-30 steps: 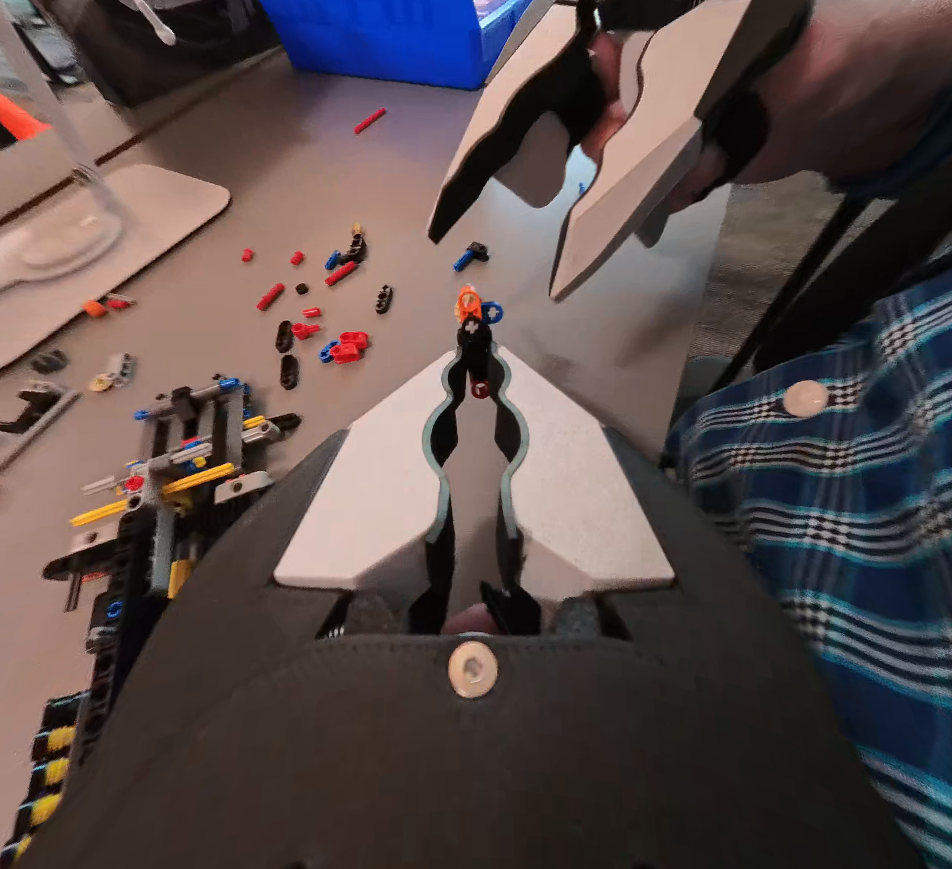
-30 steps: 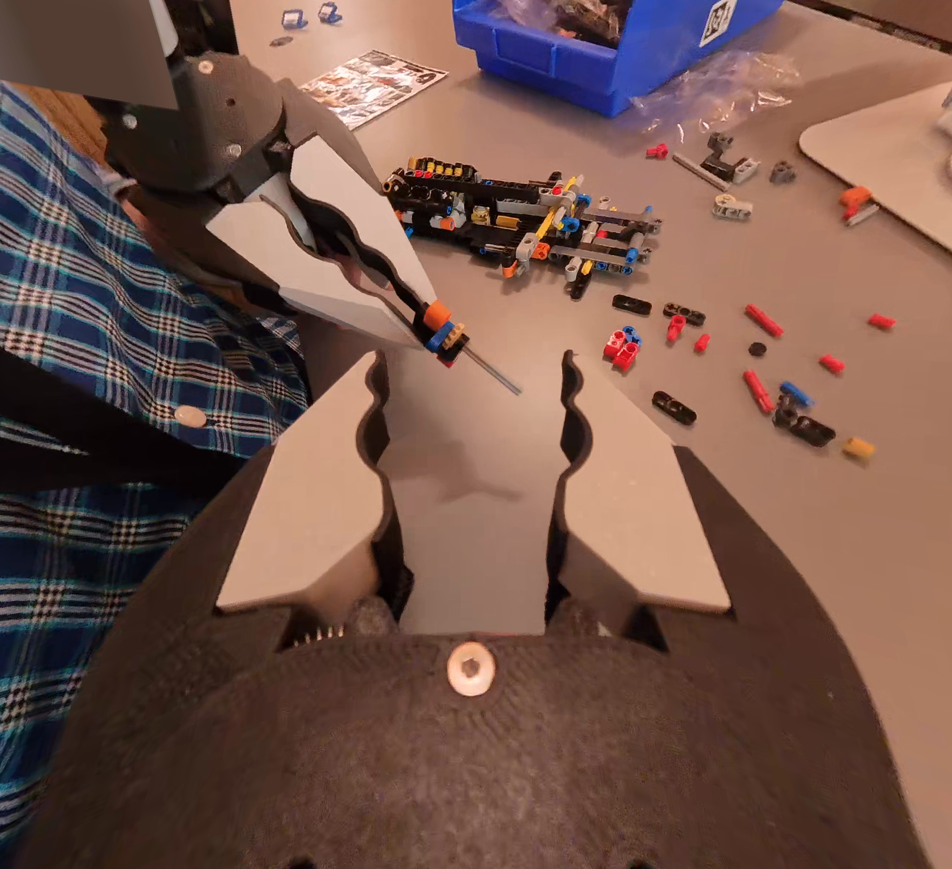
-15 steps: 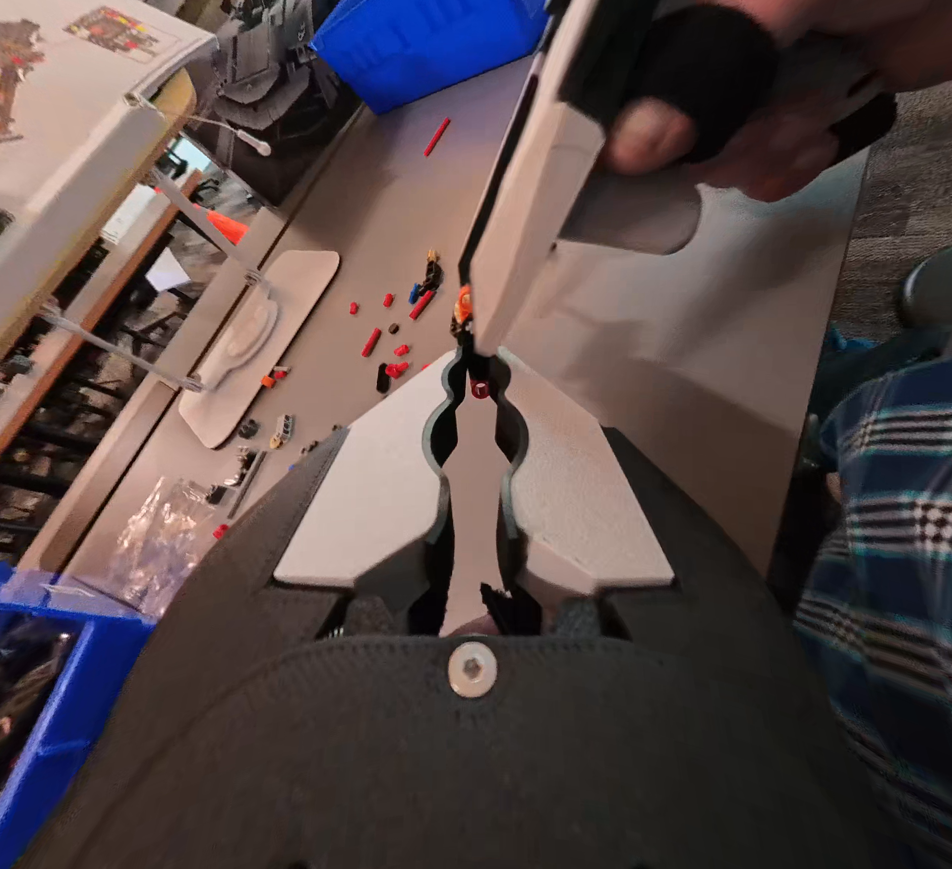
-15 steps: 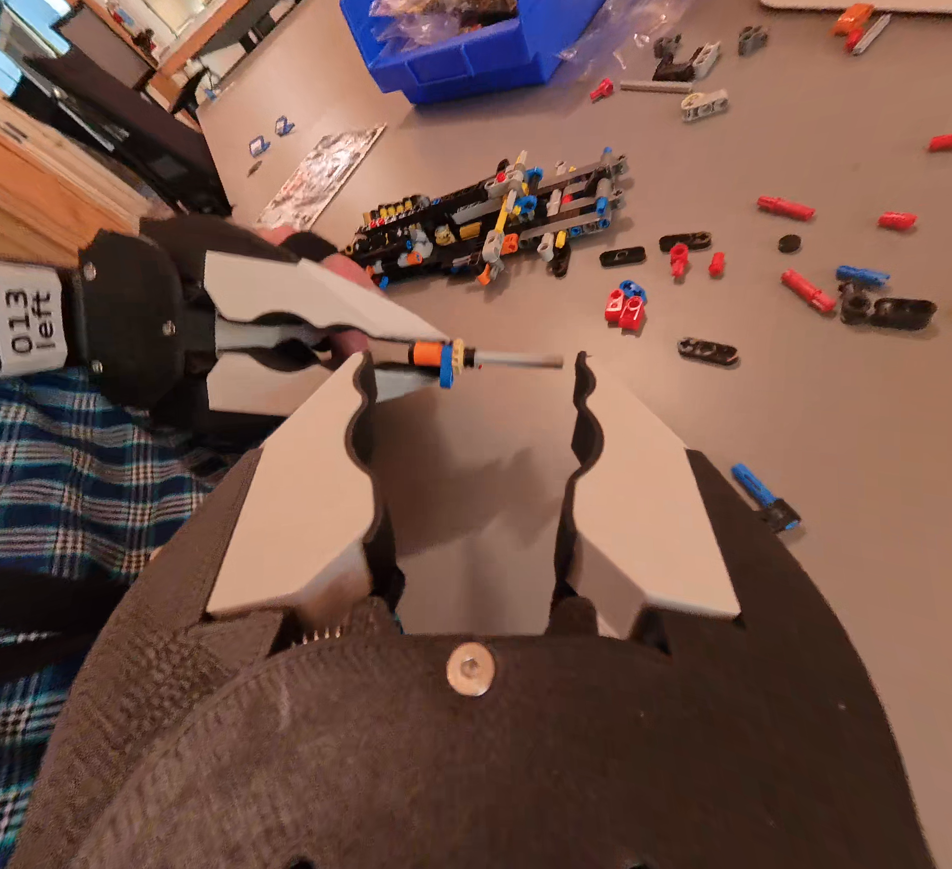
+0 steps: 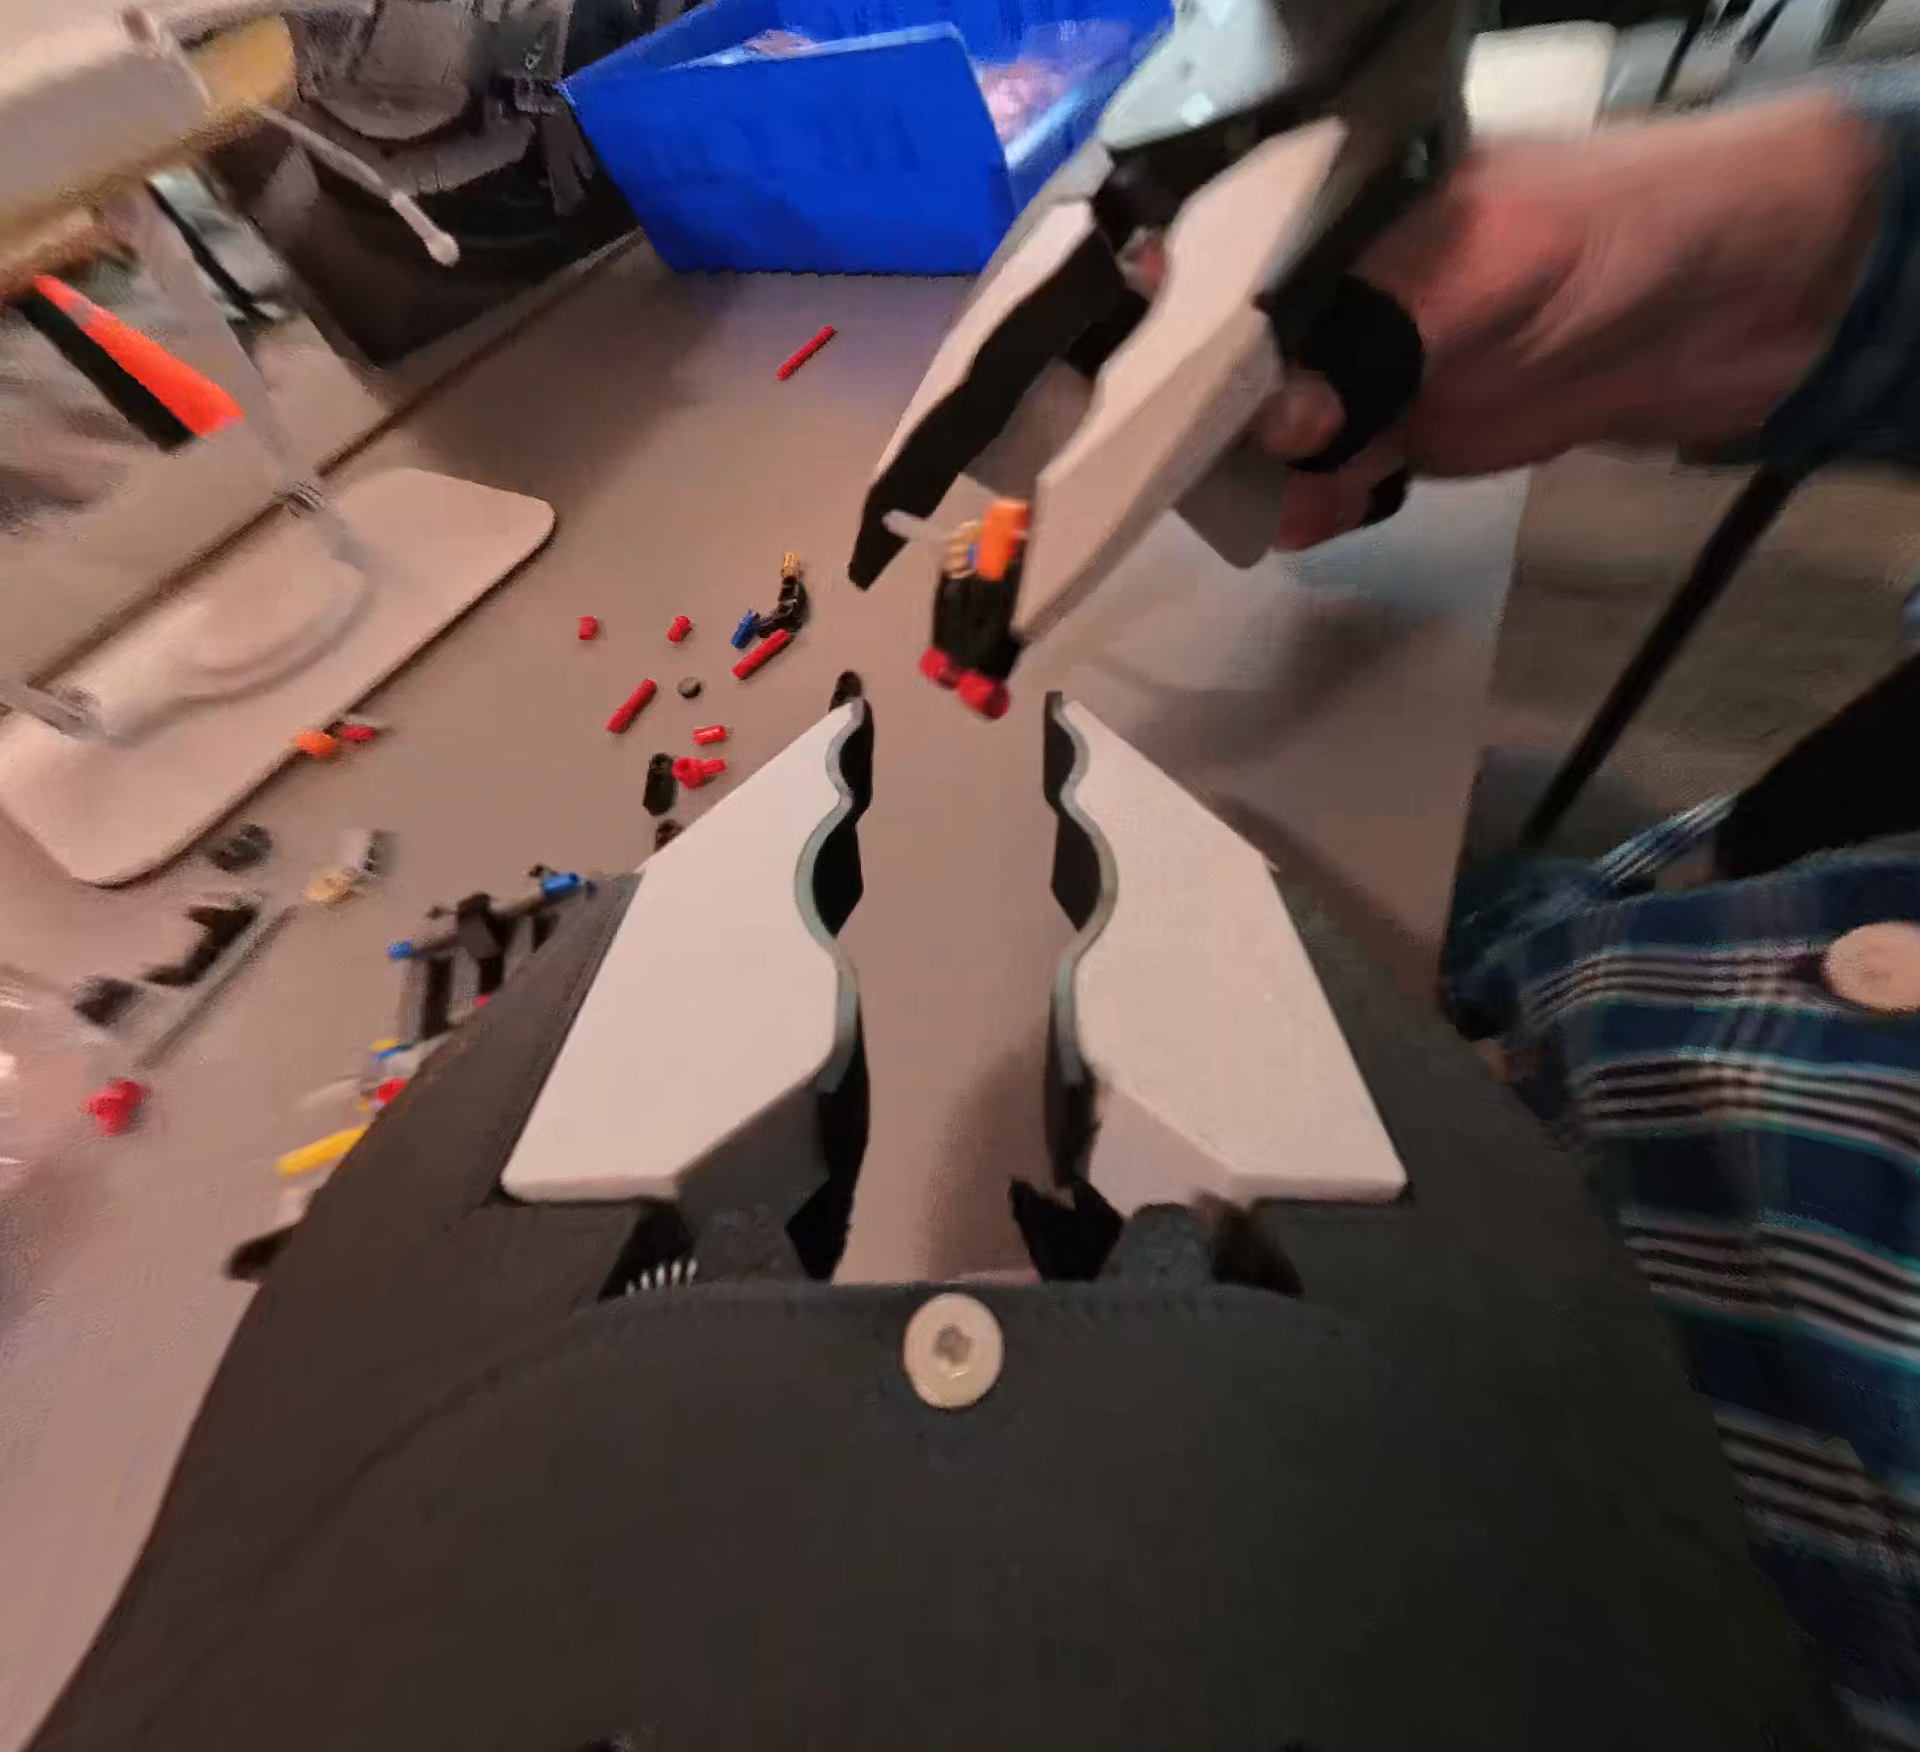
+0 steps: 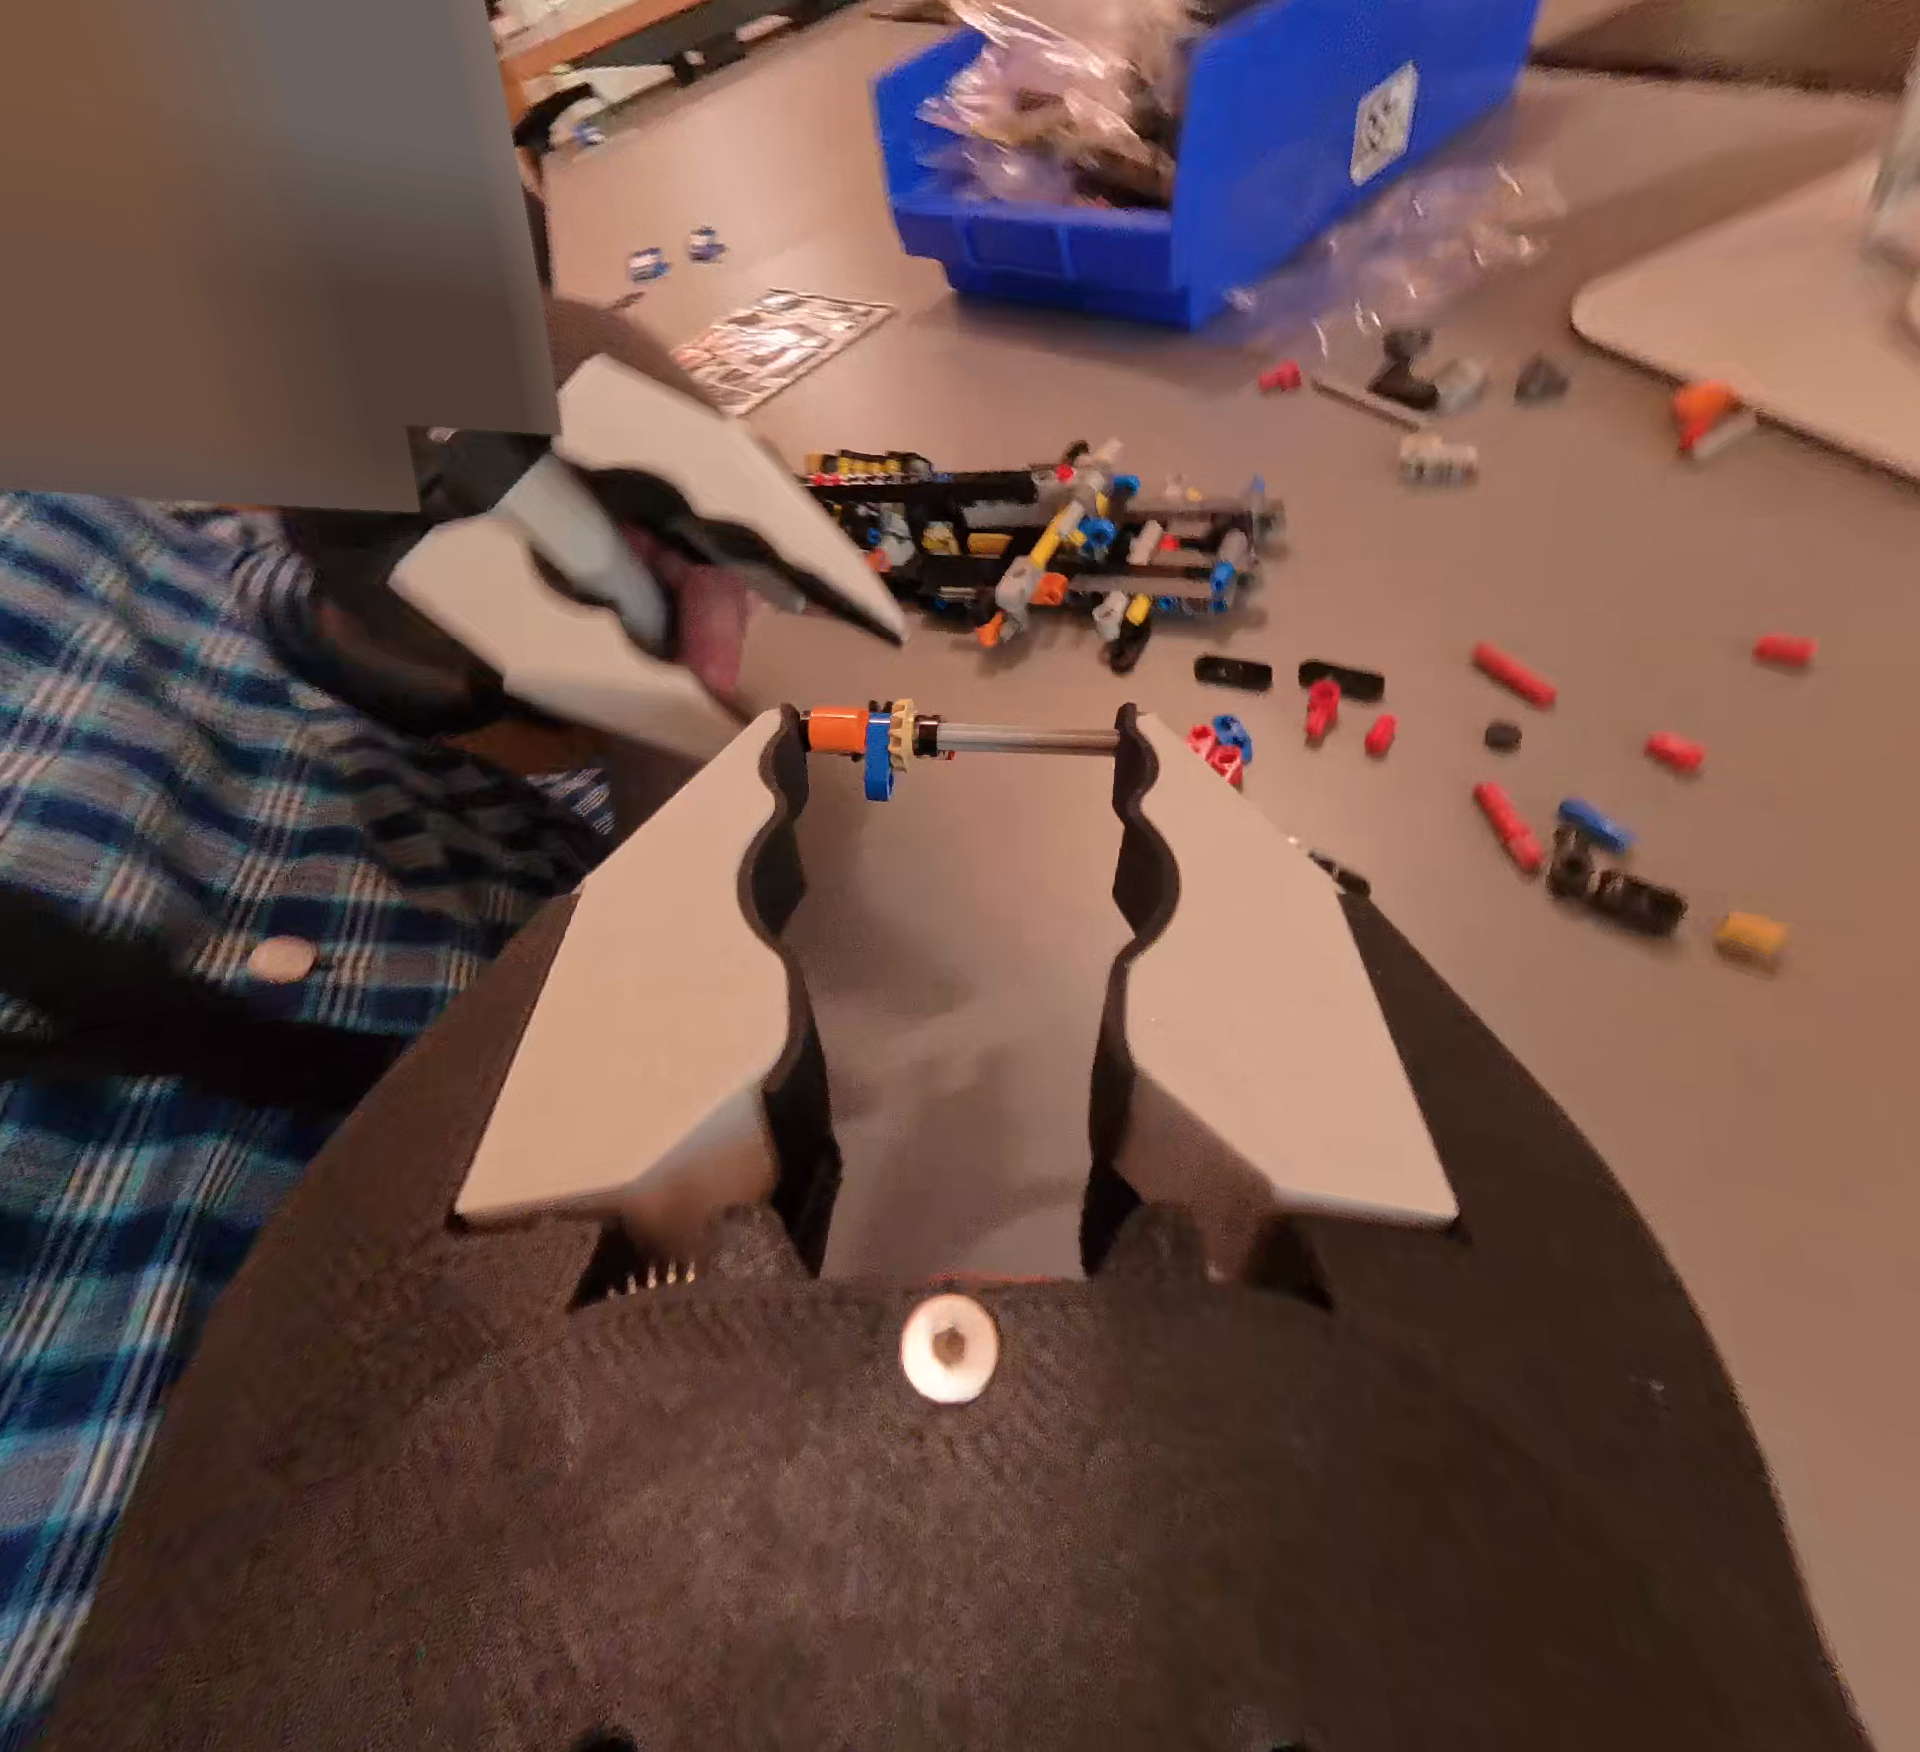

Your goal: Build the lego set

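Note:
A small axle assembly (image 6: 894, 744), a grey axle with an orange bush, a blue piece and a tan gear, spans between my right gripper's fingertips. My right gripper (image 6: 951, 736) is shut on it end to end, above the table. In the left wrist view the assembly (image 5: 977, 601) hangs in my right gripper (image 5: 940, 601) just ahead of my left gripper (image 5: 956, 715), which is open and empty. My left gripper also shows in the right wrist view (image 6: 816, 674), just left of the assembly. The long black chassis build (image 6: 1039, 539) lies on the table beyond.
A blue bin (image 6: 1247, 175) of bagged parts stands at the back, with loose plastic bags (image 6: 1403, 248) beside it. Several red, black and blue pieces (image 6: 1507, 674) lie scattered to the right. A printed sheet (image 6: 779, 346) and a white stand base (image 5: 260, 663) lie on the table. A plaid shirt (image 5: 1714, 1131) is close.
My left gripper has opened and let go of the axle assembly. My right gripper has closed on it end to end and now holds it.

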